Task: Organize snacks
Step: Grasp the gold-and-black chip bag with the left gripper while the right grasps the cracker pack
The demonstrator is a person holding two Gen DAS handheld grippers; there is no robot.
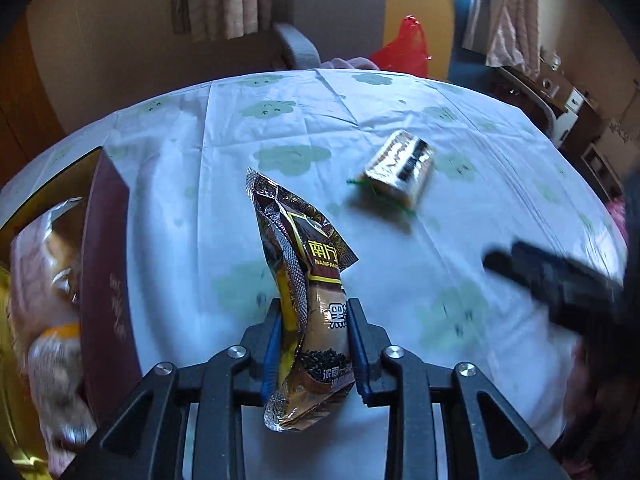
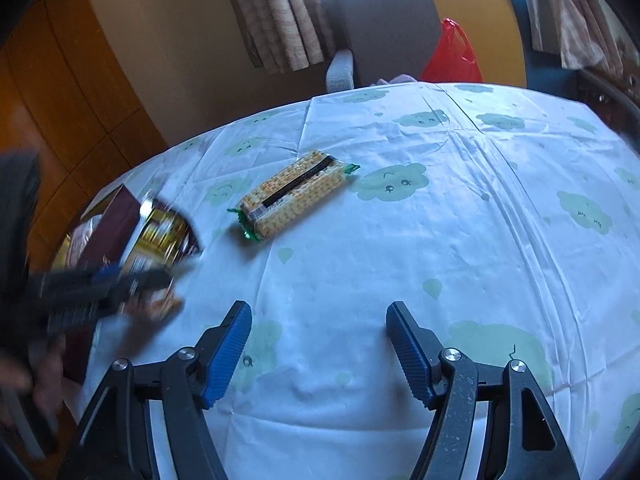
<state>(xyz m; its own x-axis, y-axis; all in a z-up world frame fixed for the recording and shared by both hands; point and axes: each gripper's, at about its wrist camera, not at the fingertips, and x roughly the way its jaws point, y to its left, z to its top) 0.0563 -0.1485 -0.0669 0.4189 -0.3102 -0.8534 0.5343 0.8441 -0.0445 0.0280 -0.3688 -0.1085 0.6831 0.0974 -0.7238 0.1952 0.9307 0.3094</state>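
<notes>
My left gripper (image 1: 314,308) is shut on a brown and gold sesame snack packet (image 1: 308,292) and holds it above the table, just right of a dark red box (image 1: 105,280) with wrapped snacks inside. The packet shows blurred in the right wrist view (image 2: 160,236), with the left gripper (image 2: 132,280) over the box (image 2: 110,228). A yellow biscuit pack with green ends (image 2: 294,196) lies on the tablecloth further back; it also shows in the left wrist view (image 1: 400,172). My right gripper (image 2: 319,320) is open and empty above the cloth, and appears blurred at the right in the left wrist view (image 1: 552,280).
The round table has a white cloth with green cloud prints (image 2: 440,240). A chair (image 2: 384,28) with a red plastic bag (image 2: 452,56) stands behind the far edge. Curtains (image 2: 272,12) and wooden cabinets (image 2: 60,100) are beyond.
</notes>
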